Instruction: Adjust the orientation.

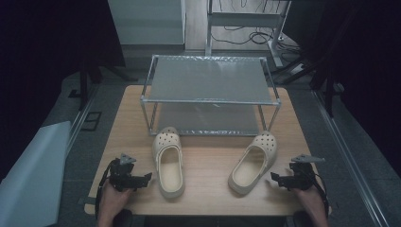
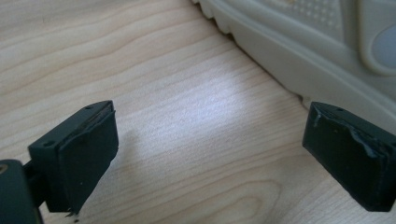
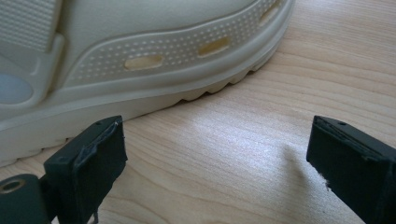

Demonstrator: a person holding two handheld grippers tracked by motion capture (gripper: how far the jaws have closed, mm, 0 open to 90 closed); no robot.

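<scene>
Clogs sit between your 2 tools on the counter [image 1: 208, 156]. Your left tool [image 1: 144, 178] has its jaws wide apart with nothing between them, just beside the left clog [image 1: 169, 163]. Your right tool [image 1: 276, 178] is likewise spread and holds nothing, just beside the right clog [image 1: 253, 163]. Behind both clogs stands a metal rack [image 1: 208, 78], their toes pointing toward it.

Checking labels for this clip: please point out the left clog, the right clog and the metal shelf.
left clog [image 1: 169, 165], high view, footbed
right clog [image 1: 249, 171], high view, footbed
metal shelf [image 1: 208, 79], high view, top deck
</scene>
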